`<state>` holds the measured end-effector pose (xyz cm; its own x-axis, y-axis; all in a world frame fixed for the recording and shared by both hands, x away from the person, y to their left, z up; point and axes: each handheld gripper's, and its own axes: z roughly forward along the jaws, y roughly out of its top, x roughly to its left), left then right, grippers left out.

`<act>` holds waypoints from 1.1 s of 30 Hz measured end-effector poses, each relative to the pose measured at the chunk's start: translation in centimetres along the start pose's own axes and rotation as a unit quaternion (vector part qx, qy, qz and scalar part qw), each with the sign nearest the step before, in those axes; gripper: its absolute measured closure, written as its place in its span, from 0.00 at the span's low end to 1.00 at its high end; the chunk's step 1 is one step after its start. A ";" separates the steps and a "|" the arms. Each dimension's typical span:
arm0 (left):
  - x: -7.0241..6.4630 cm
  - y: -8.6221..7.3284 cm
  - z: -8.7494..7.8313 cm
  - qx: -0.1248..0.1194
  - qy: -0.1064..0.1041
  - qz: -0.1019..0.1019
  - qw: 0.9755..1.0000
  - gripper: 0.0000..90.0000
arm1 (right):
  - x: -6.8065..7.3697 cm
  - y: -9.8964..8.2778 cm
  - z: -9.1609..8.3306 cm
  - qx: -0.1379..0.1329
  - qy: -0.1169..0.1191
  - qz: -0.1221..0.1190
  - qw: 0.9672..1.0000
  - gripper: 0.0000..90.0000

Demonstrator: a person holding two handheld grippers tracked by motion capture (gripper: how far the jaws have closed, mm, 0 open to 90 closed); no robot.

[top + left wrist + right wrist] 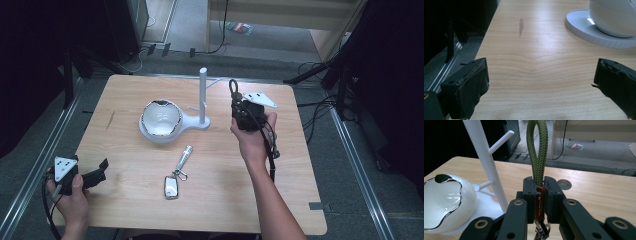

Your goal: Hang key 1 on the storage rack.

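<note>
Right gripper holds a green cord loop upright beside the white stand.

High view: the right gripper (239, 107) is lifted over the table (125, 195), clamped on a cord loop (233, 88) that sticks up past its tips, long axis running away from the hand; the white stand (203, 97) is just to its left, the white bowl (160, 119) farther left, and a key fob (171, 187) with a metal tool (184, 157) lies nearer the person. The left gripper (100, 170) rests at the near left corner, jaws apart and pointing toward the table's middle.
Left gripper view: jaws wide apart with bare wood between them, bowl on its round base (584, 30) ahead to the right.
Right gripper view: jaws closed on the loop's red end piece (539, 202); the green loop (537, 152) rises straight up, and metal rings (541, 228) hang below.
</note>
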<state>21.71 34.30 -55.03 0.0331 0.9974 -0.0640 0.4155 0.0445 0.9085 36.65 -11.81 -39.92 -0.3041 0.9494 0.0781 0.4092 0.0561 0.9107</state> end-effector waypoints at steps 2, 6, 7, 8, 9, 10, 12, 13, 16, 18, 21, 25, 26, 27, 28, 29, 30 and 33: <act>0.0 0.0 0.0 0.001 0.000 0.000 1.000 0.00 | 0.0 0.0 0.1 -0.001 0.001 -0.001 1.000 0.91; 0.0 0.0 0.0 0.000 -0.001 0.000 1.000 0.00 | 0.3 0.1 0.9 -0.008 0.001 -0.006 1.000 0.91; 0.0 0.0 0.0 0.000 -0.001 0.000 1.000 0.00 | 0.3 0.1 0.9 -0.008 0.001 -0.006 1.000 0.91; 0.0 0.0 0.0 0.000 -0.001 0.000 1.000 0.00 | 0.3 0.0 1.0 -0.009 0.000 -0.007 1.000 0.91; 0.0 0.0 0.0 0.000 -0.001 0.000 1.000 0.00 | 0.3 0.0 1.2 -0.009 -0.001 -0.008 1.000 0.91; 0.0 0.0 0.0 0.000 -0.002 0.000 1.000 0.00 | 0.3 0.0 1.4 -0.010 0.000 -0.009 1.000 0.91; 0.0 0.0 0.0 0.000 -0.003 0.000 1.000 0.00 | 0.3 -0.1 1.6 -0.011 0.003 -0.007 1.000 0.91; 0.0 0.0 0.0 0.001 -0.004 0.000 1.000 0.00 | 0.3 -0.1 1.8 -0.016 0.003 -0.011 1.000 0.91; 0.0 0.0 0.0 0.004 -0.005 0.000 1.000 0.00 | 0.3 0.0 2.0 -0.018 0.003 -0.016 1.000 0.91; 0.1 0.1 0.1 0.003 -0.007 -0.002 1.000 0.00 | 0.2 0.1 2.3 -0.020 0.002 -0.017 1.000 0.91; 0.1 0.1 0.1 0.003 -0.007 -0.003 1.000 0.00 | 0.2 0.2 2.6 -0.020 -0.004 -0.021 1.000 0.91; 0.1 0.1 0.1 0.002 -0.007 -0.002 1.000 0.00 | 0.6 0.2 3.4 -0.014 -0.016 -0.030 0.999 0.91; 0.1 0.1 0.1 0.002 -0.007 -0.002 1.000 0.00 | 0.6 0.2 3.4 -0.014 -0.016 -0.030 0.999 0.91; 0.1 0.1 0.1 0.002 -0.007 -0.002 1.000 0.00 | 0.8 0.1 3.6 -0.011 -0.019 -0.033 0.999 0.91; 0.1 0.1 0.1 0.002 -0.007 -0.002 1.000 0.00 | 0.8 0.1 3.6 -0.011 -0.019 -0.033 0.999 0.91; 0.1 0.1 0.1 0.002 -0.007 -0.003 1.000 0.00 | 0.9 0.1 3.8 -0.010 -0.021 -0.036 0.999 0.91; 0.1 0.1 0.1 0.003 -0.006 -0.002 1.000 0.00 | 1.0 0.1 4.1 -0.008 -0.021 -0.036 0.999 0.91; 0.1 0.1 0.1 0.002 -0.006 -0.002 1.000 0.00 | 1.2 0.1 4.3 -0.006 -0.020 -0.039 0.999 0.91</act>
<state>21.85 34.40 -55.04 0.0430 0.9964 -0.0728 0.4201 0.0481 0.9062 40.06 -9.31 -41.50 -0.2994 0.9541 -0.0087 0.3762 0.1265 0.9179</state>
